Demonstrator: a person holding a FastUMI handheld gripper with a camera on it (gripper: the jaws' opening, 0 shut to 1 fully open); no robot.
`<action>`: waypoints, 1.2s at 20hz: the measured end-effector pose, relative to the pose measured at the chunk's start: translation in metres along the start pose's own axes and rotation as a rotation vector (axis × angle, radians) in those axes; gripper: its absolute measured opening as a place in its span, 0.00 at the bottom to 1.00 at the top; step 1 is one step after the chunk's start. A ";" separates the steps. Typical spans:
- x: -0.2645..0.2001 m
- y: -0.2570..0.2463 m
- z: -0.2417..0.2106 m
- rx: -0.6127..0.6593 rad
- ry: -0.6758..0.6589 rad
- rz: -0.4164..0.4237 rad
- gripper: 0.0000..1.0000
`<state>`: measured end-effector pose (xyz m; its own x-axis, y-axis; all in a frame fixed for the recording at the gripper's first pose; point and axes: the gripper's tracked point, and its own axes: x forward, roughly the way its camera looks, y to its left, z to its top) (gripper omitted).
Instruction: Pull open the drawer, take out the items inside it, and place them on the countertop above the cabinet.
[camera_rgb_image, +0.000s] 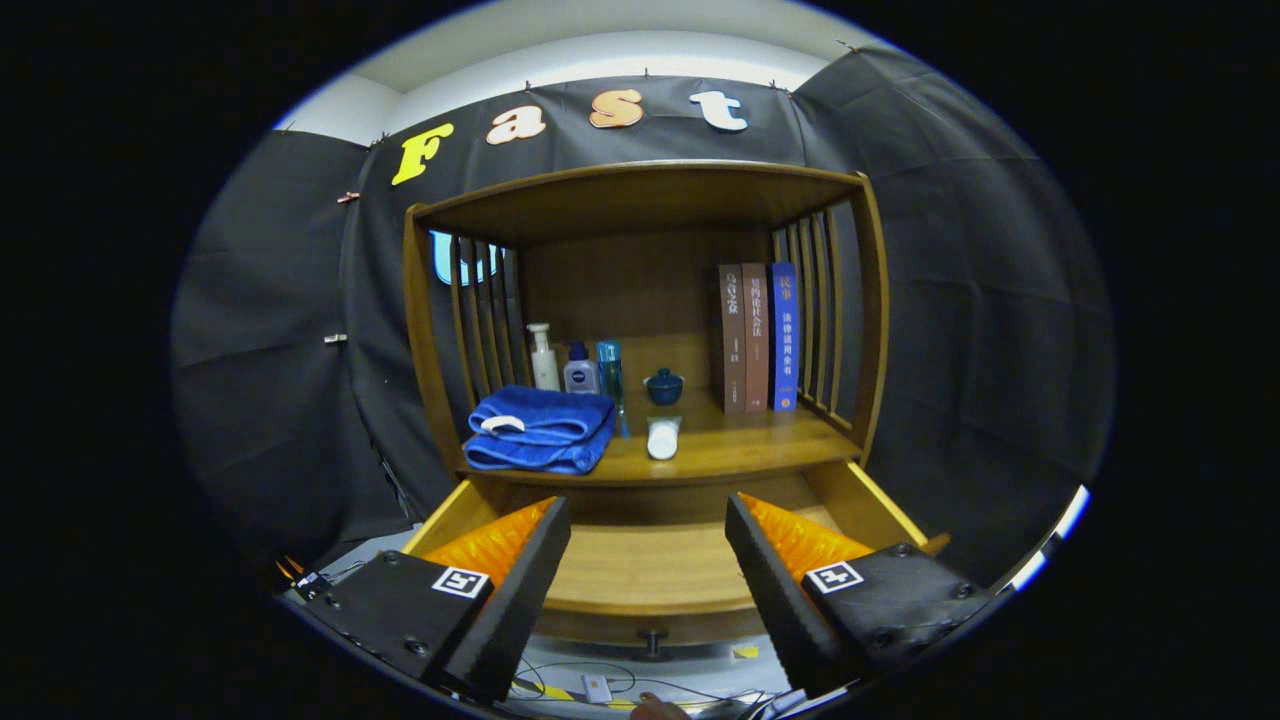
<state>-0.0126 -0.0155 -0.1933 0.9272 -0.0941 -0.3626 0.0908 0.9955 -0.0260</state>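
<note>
Two fingers of the gripper (648, 560) stand wide apart (holding nothing) over the open drawer (650, 570).

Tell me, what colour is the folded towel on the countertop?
Blue; the folded towel shows best in the gripper view, beyond the open tongs.

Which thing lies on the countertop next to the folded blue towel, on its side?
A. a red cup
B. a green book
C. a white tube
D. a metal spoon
C: a white tube lies on the countertop just right of the blue towel, beyond the open claw above the pulled-out drawer.
</note>
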 end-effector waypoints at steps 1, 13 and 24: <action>-0.004 0.001 -0.010 -0.005 -0.013 0.005 0.99; 0.007 -0.012 -0.112 0.015 -0.006 -0.024 0.99; 0.030 -0.015 -0.128 -0.015 0.002 -0.042 0.99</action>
<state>-0.0325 -0.0319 -0.3229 0.9221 -0.1358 -0.3624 0.1241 0.9907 -0.0556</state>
